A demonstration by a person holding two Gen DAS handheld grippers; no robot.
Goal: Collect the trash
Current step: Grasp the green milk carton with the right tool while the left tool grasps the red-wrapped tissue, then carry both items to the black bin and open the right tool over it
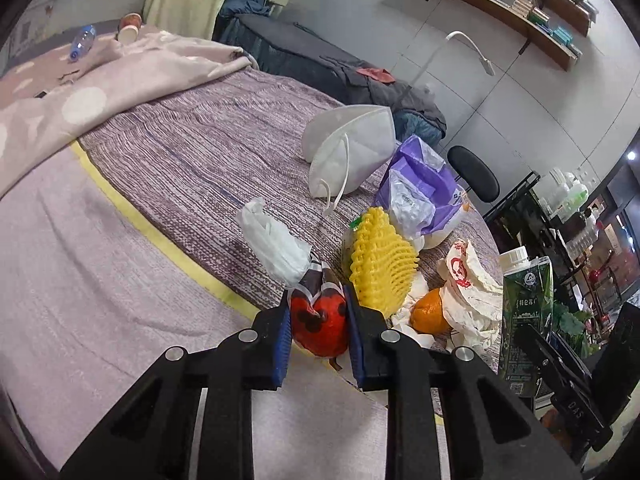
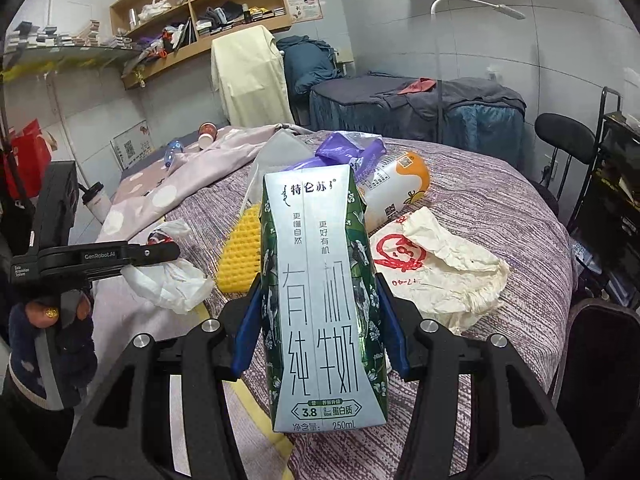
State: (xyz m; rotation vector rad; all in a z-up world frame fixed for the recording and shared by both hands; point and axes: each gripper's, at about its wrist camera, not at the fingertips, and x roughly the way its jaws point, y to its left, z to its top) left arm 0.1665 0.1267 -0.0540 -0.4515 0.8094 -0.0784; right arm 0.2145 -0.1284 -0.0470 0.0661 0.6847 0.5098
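On the bed [image 1: 168, 168] we count one face mask [image 1: 348, 148], one yellow foam net [image 1: 380, 264] and one purple bag [image 1: 420, 188]. Our left gripper [image 1: 318, 316] pinches one red wrapper [image 1: 320, 324]; our right gripper [image 2: 320, 320] clamps one upright milk carton [image 2: 320, 280].

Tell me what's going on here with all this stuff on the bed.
A person is clearing trash off a bed with a handheld gripper in each hand. The right gripper is shut on a green and white milk carton, held upright. The left gripper is shut on a red wrapper. Still lying on the bed are a face mask, a yellow foam net, a purple bag and crumpled paper.
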